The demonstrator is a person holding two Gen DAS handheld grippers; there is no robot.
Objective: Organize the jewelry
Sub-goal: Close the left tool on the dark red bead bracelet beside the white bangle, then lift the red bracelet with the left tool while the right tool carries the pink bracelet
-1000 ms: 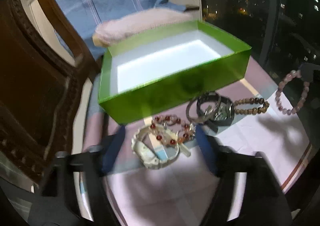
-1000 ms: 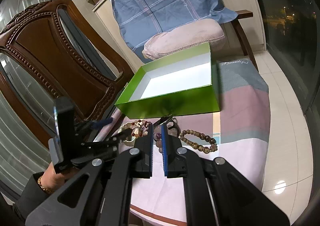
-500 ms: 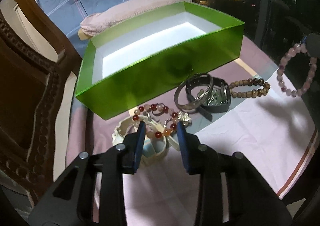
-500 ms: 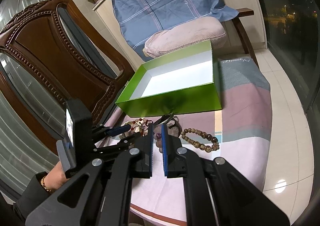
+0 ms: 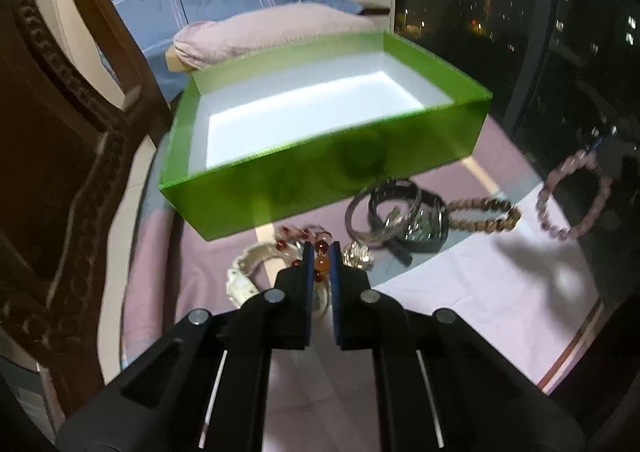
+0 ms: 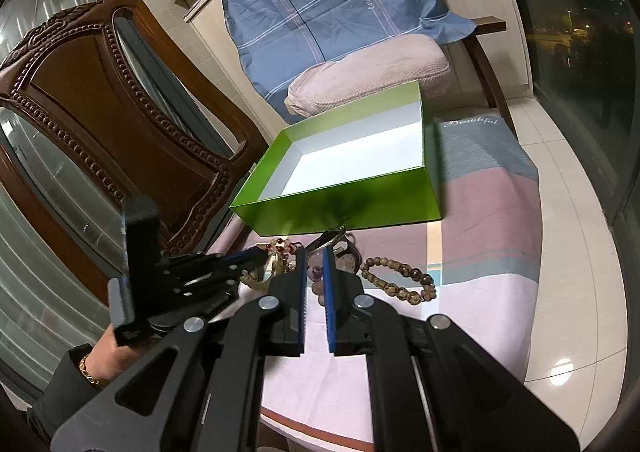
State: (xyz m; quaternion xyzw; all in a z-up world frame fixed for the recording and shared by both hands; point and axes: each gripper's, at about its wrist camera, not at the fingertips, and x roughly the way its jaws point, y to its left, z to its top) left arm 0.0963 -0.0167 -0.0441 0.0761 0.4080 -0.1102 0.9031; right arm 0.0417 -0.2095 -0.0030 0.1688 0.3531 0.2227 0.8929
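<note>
An open green box (image 5: 320, 175) with a white, empty inside stands on the cloth-covered table; it also shows in the right wrist view (image 6: 340, 207). In front of it lie a cream bangle (image 5: 244, 272), a silver bangle and dark watch (image 5: 400, 215) and a brown bead bracelet (image 5: 484, 211). My left gripper (image 5: 321, 252) is shut on a red and orange bead bracelet (image 5: 320, 248). My right gripper (image 6: 314, 268) is shut on a pink bead bracelet (image 6: 314, 272), which hangs above the table at the right of the left wrist view (image 5: 576, 203).
A carved wooden chair (image 6: 100, 123) stands close on the left. A second chair with a blue checked cloth (image 6: 332, 11) and a pink cushion (image 6: 368, 79) is behind the box. A dark window (image 5: 520, 11) is on the right.
My left gripper's fingers have closed from wide open onto the red and orange bead bracelet. My right gripper has stayed shut on the pink bracelet, nearly still.
</note>
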